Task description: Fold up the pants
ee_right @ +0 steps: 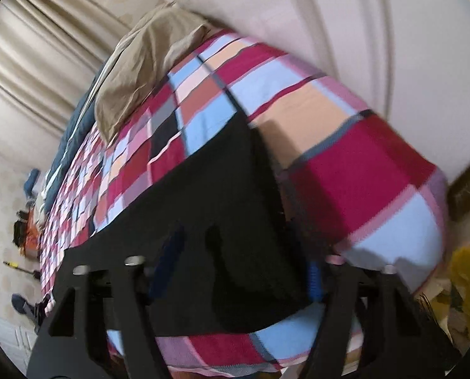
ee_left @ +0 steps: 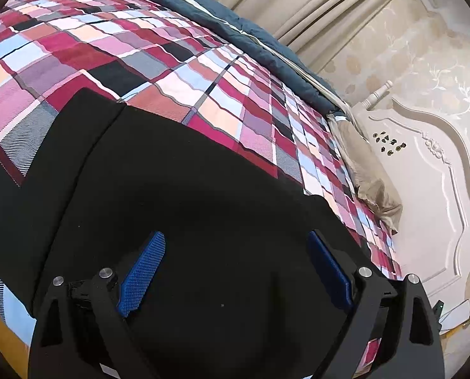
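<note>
Black pants (ee_left: pixel 178 189) lie spread flat on a plaid bedspread (ee_left: pixel 115 41). My left gripper (ee_left: pixel 235 246) hovers just above the pants with its blue-padded fingers (ee_left: pixel 143 271) wide apart and nothing between them. In the right wrist view the pants (ee_right: pixel 216 195) lie near the bed's near edge on the same bedspread (ee_right: pixel 361 170). My right gripper (ee_right: pixel 241 240) is open over the pants' end, its fingers (ee_right: pixel 314 278) blurred, holding nothing.
A tan pillow (ee_left: pixel 370 186) and a dark blue quilt (ee_left: pixel 235 25) lie along the bed's far side, by beige curtains (ee_left: pixel 314 3). A white carved headboard (ee_left: pixel 424 170) stands at the right. Yellow items (ee_right: pixel 465 284) and floor clutter (ee_right: pixel 26 233) flank the bed.
</note>
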`<state>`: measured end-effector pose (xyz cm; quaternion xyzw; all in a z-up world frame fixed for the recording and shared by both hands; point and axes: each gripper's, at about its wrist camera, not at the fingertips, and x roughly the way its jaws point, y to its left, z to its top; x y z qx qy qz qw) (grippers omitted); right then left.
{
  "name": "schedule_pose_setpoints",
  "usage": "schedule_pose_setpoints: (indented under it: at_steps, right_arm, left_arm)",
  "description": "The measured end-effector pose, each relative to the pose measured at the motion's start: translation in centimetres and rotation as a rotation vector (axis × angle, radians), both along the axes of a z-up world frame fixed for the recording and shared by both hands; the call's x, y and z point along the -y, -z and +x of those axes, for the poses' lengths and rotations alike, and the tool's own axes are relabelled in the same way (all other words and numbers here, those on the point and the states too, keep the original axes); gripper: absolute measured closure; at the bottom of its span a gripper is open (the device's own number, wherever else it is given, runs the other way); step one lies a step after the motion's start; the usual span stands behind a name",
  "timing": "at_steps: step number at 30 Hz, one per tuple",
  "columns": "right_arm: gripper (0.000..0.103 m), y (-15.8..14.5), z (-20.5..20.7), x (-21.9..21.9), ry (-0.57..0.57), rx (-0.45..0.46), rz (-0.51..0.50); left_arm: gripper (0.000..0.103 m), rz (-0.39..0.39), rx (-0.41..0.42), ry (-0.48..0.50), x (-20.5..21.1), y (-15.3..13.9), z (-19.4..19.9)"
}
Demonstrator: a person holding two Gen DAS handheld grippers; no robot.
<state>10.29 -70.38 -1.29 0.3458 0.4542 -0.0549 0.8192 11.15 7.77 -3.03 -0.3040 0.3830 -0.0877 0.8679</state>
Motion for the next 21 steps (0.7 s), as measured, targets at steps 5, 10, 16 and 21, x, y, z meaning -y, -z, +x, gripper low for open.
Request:
schedule_pose_setpoints:
  at_steps: [5,10,16,21]
  right_arm:
    - [0.081,0.0,1.6,-1.5,-0.05,-0.037,-0.008]
    - [0.081,-1.9,1.0,-1.5,-0.007,0.02,0.06]
    - [0.082,-7.7,0.1,-2.9,-0.018,0.174,0.16]
    - [0.082,-13.9,1.0,-8.1,-0.122,0.273,0.133]
  left_arm:
    - [0.013,0.005,-0.026,0.004,-0.3,-0.7,0.0]
    - [0.013,0.096,-0.022,-0.008,-1.0,-1.6,-0.3]
    - [0.013,0.052,-0.072,0.033,-2.9,0.3,-0.1]
    - [0.013,0.019,-0.063,0.053,-3.3,0.6,-0.2]
